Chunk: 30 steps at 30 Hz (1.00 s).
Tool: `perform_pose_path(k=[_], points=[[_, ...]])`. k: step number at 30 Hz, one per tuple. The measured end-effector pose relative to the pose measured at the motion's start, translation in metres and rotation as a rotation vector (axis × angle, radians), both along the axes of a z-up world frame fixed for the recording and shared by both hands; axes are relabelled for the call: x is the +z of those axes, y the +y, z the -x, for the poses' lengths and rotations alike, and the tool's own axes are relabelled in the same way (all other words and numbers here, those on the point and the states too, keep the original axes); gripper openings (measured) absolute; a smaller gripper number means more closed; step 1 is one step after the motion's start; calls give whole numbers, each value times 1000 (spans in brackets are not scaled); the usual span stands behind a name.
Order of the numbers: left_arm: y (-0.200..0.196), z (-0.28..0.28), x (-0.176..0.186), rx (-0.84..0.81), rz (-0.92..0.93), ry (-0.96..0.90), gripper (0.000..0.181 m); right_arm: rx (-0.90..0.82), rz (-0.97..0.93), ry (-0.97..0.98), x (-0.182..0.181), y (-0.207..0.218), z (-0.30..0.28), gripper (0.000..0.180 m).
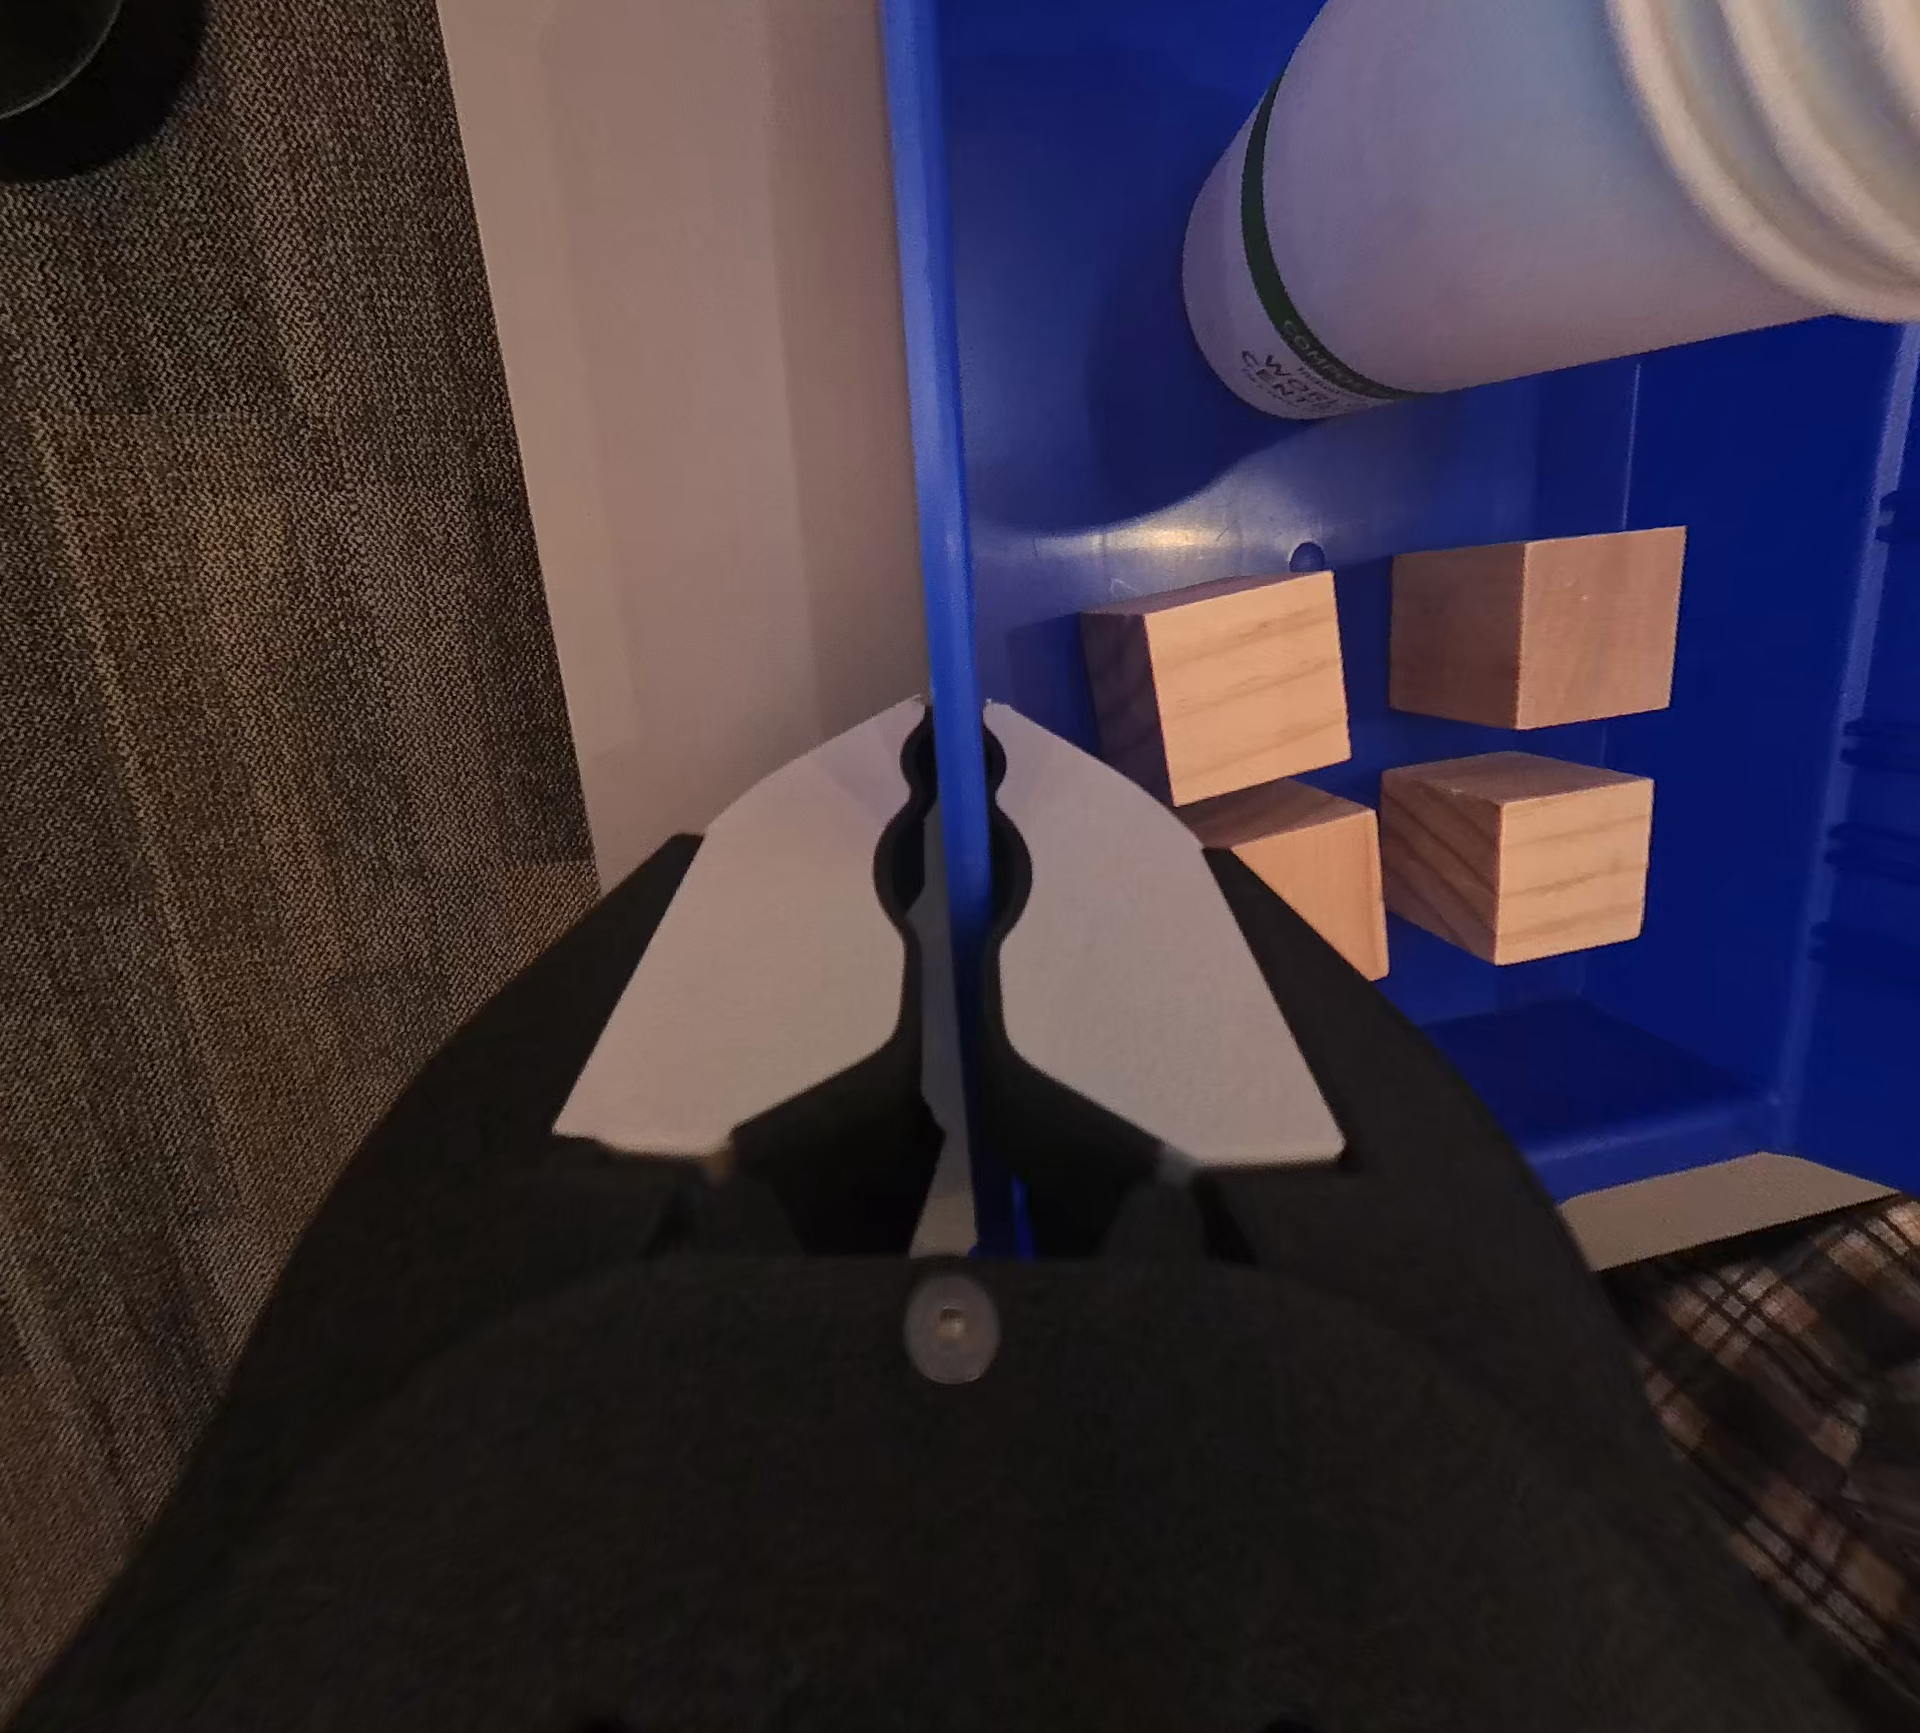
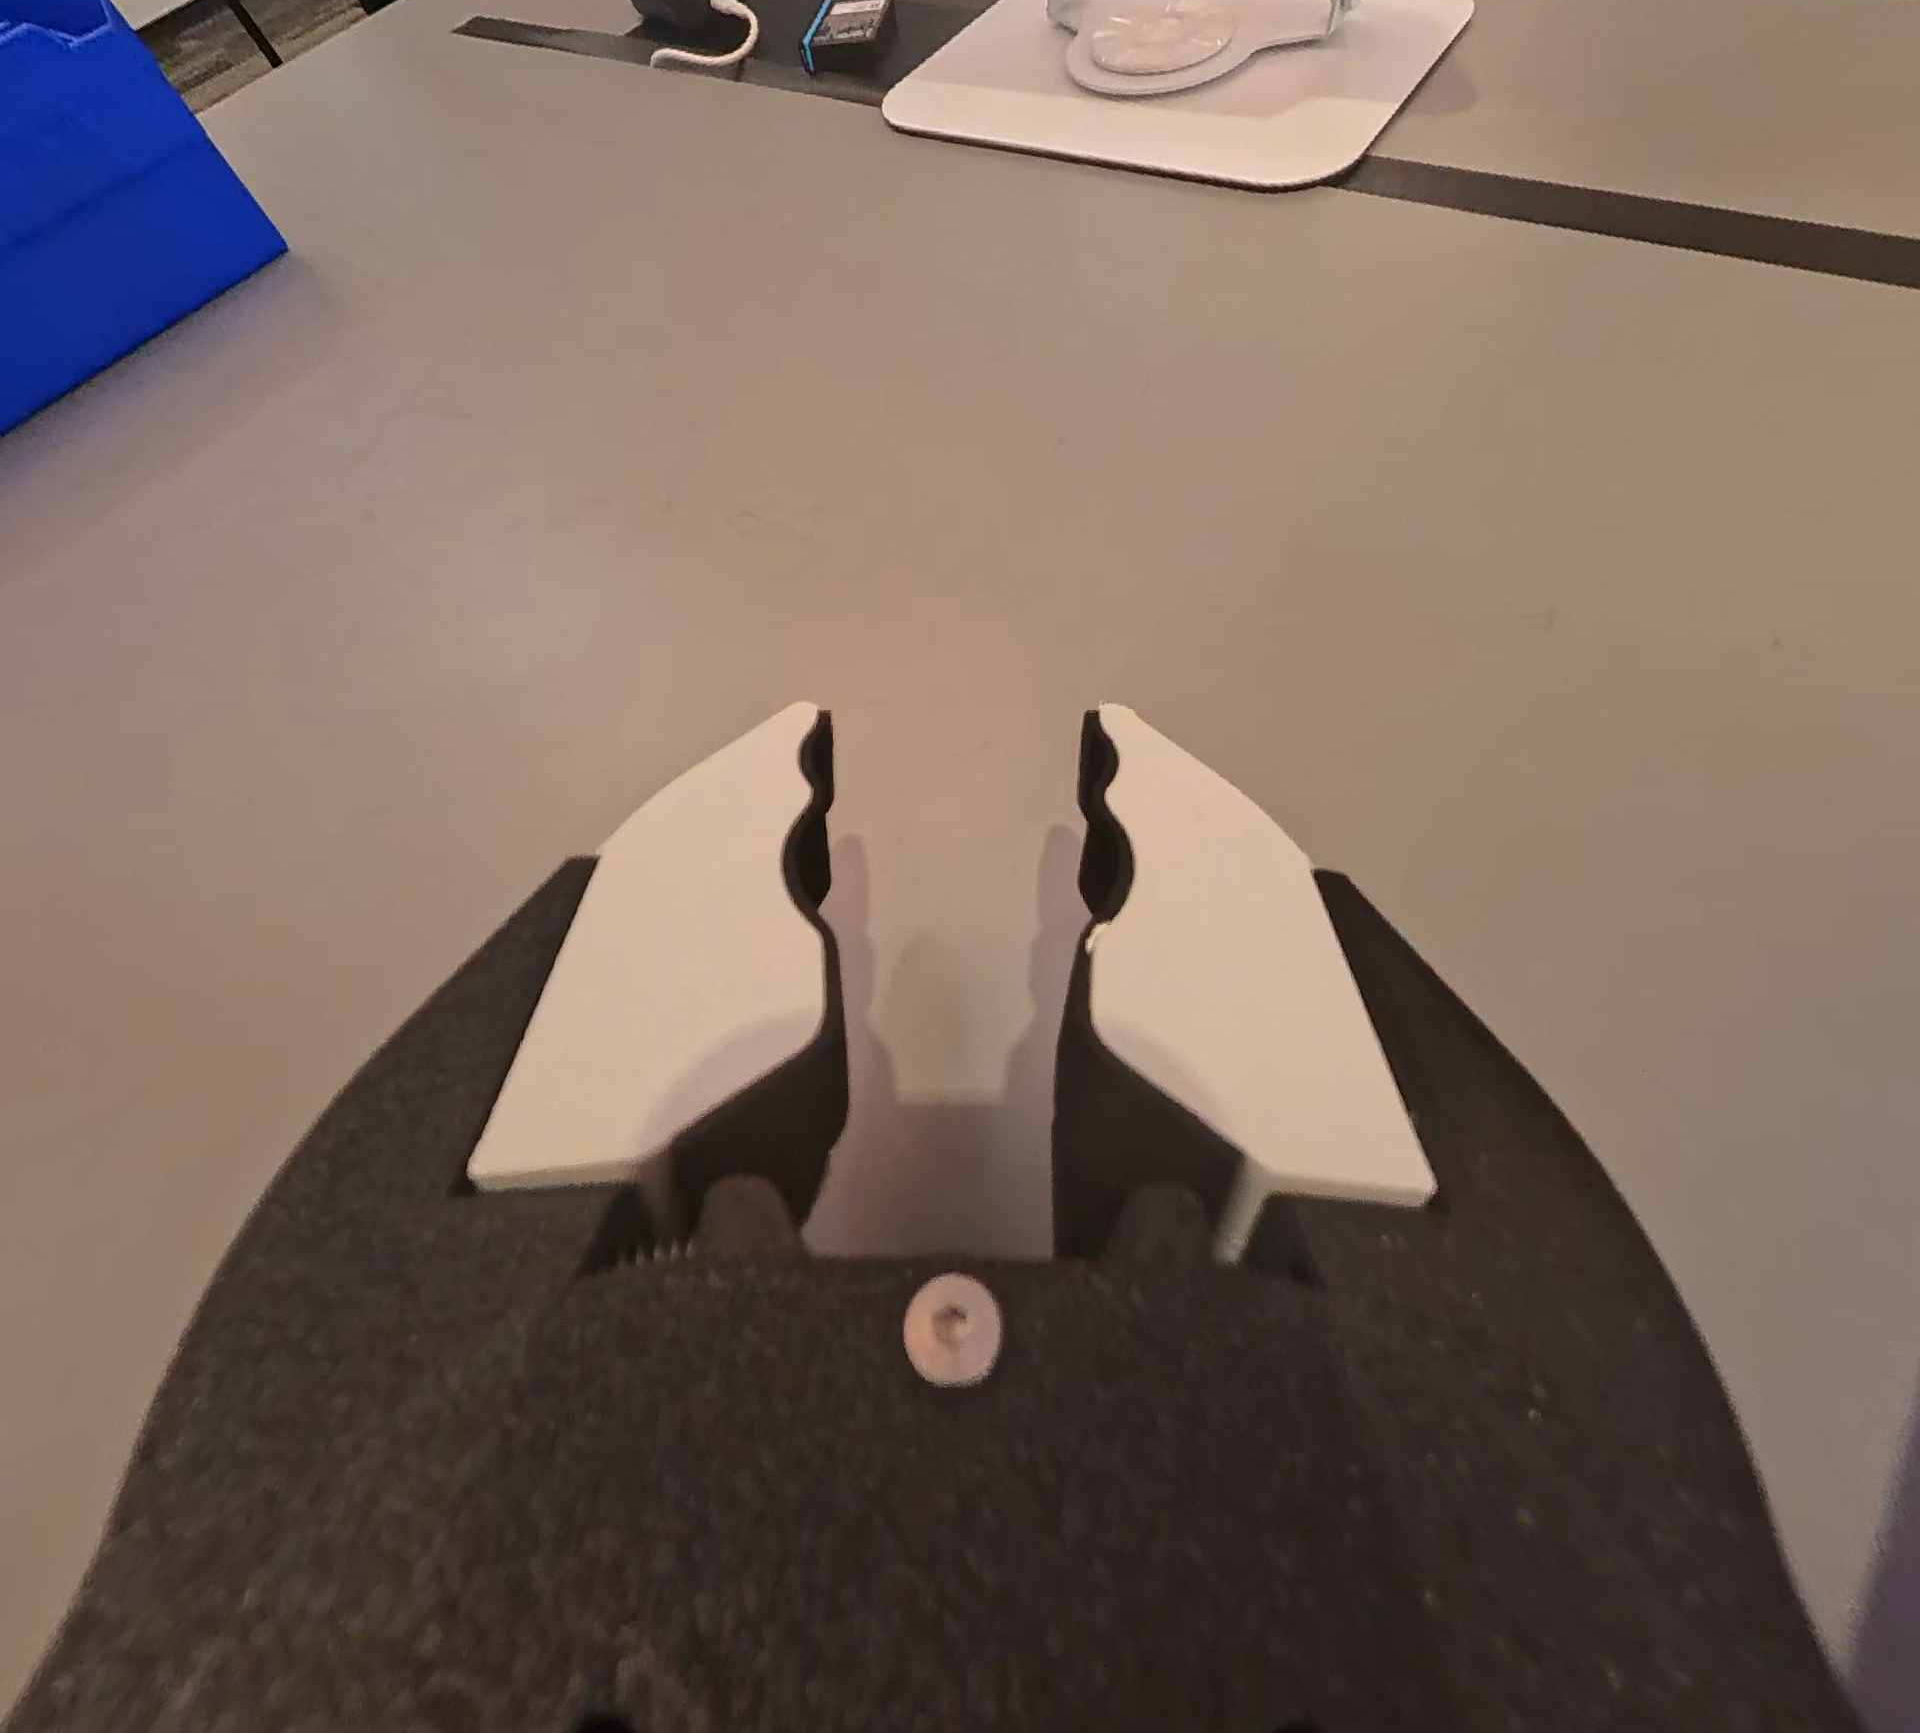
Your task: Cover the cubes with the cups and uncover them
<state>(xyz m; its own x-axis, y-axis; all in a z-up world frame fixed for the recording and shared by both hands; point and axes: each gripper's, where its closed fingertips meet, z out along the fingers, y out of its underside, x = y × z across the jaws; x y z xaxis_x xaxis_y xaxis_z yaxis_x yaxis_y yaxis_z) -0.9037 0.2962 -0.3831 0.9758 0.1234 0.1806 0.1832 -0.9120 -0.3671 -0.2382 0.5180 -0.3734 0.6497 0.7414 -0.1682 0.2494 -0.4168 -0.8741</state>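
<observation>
The stack of white paper cups (image 1: pixel 1507 156) lies on its side inside the blue plastic bin (image 1: pixel 1091 177), base pointing toward four light wooden cubes (image 1: pixel 1216 686) clustered near it. The left gripper (image 1: pixel 956 727) pinches the bin's wall. The right gripper (image 2: pixel 956 727) hangs spread and empty above the grey table (image 2: pixel 1039 436).

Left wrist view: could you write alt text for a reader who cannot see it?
The left claw is shut on the side wall of a blue bin that sits on a light table. Inside the bin lie four wooden cubes in a loose square and a stack of white paper cups on its side. Grey carpet shows at the left.
</observation>
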Motion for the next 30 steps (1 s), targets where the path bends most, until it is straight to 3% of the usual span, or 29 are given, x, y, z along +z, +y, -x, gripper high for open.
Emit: perform_pose_path(k=[10, 15, 18, 24, 30], points=[[1, 8, 0, 8, -2, 13, 6, 1, 3, 6, 0, 0, 0, 45], [-1, 24, 23, 68, -105, 107, 38, 10, -20, 32, 8, -2, 1, 47], [-4, 32, 59, 72, -213, 193, 45, 15, -36, 46, 13, -3, 1, 49], [-1, -6, 142, -141, -366, 323, 53, 48, -68, 84, 23, -7, 5, 58], [16, -69, 168, -429, -355, 418, 57, 84, -119, 99, 29, -11, 9, 64]])
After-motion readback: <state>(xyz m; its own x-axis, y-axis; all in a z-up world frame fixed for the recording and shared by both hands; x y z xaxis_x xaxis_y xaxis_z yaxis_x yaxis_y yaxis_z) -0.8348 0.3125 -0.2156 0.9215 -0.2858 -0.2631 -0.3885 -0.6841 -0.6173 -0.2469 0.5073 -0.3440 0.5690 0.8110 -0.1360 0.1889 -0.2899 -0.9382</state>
